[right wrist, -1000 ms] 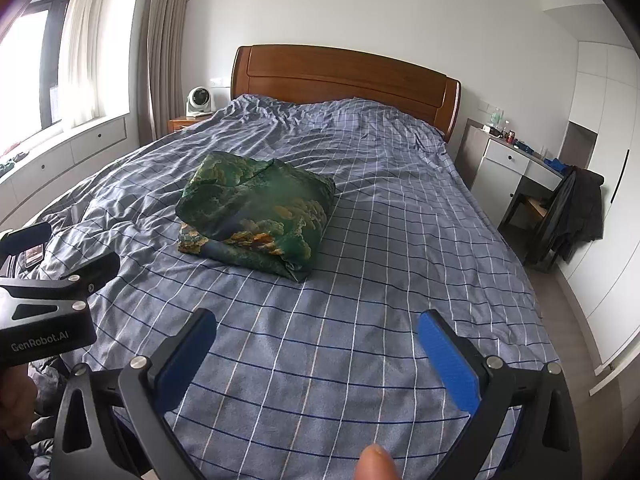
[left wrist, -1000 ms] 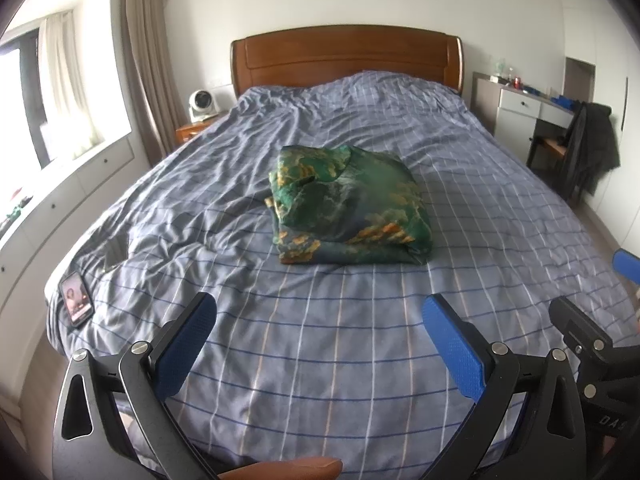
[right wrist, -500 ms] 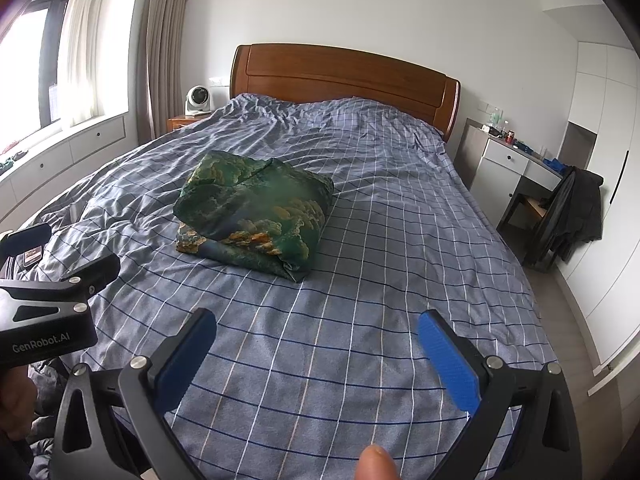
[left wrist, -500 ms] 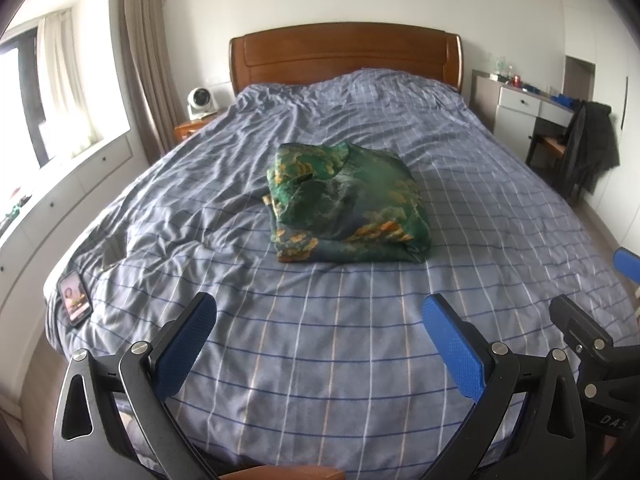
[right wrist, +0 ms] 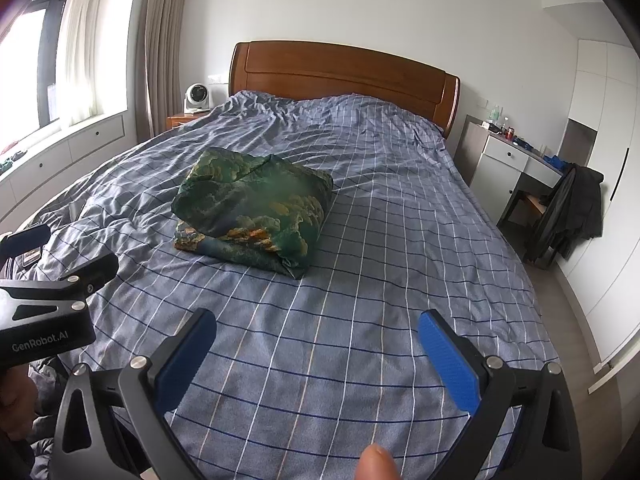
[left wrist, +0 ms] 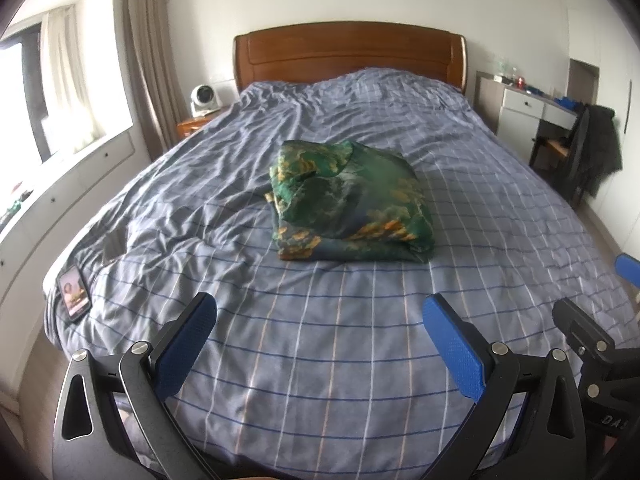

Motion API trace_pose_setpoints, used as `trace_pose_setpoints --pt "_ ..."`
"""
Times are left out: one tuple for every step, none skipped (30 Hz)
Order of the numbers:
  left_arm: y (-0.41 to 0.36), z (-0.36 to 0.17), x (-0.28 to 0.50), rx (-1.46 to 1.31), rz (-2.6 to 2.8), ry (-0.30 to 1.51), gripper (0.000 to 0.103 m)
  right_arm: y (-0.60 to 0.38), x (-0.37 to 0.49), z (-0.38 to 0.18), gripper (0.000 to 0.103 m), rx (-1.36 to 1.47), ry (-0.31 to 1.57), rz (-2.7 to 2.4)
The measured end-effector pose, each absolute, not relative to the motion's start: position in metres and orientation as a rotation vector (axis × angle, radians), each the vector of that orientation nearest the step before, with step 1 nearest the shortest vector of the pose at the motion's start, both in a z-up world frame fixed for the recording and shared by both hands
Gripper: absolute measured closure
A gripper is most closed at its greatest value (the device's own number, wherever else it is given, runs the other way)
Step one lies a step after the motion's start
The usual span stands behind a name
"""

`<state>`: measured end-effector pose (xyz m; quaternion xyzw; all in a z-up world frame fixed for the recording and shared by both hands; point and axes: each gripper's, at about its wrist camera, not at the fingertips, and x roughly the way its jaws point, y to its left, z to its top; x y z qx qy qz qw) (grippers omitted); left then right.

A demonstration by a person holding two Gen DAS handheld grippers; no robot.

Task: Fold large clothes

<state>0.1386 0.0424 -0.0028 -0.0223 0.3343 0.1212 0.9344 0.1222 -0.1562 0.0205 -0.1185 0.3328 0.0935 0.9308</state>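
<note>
a phone (left wrist: 73, 293) lies on the blue checked bedcover (left wrist: 320, 340), out to the left of the left gripper (left wrist: 320, 344), whose jaws are spread wide and empty. the folded green garment (left wrist: 350, 202) sits well ahead, between both grippers. the right gripper (right wrist: 316, 354) gapes wide, holding nothing.

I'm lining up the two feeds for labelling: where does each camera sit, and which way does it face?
Left wrist: on the left hand-held gripper, above the foot of the bed, facing the headboard; its open blue fingers show, and the right hand-held gripper at the right edge.
Right wrist: on the right hand-held gripper, further right, facing the same way; open fingers, a fingertip, and the left hand-held gripper at left.
Both show the folded green garment and the fan.
</note>
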Motion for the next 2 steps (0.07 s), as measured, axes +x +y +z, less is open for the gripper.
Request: trace_pose_setpoints --pt "0.0433 -0.0032 0.1389 -0.041 0.248 0.684 0.000 -0.1559 0.1225 0.0200 0.000 -0.243 0.683 0.191" --pt "0.0435 -0.0037 0.1390 -0.038 0.247 0.684 0.000 -0.1562 0.1228 0.0196 0.000 -0.243 0.685 0.190"
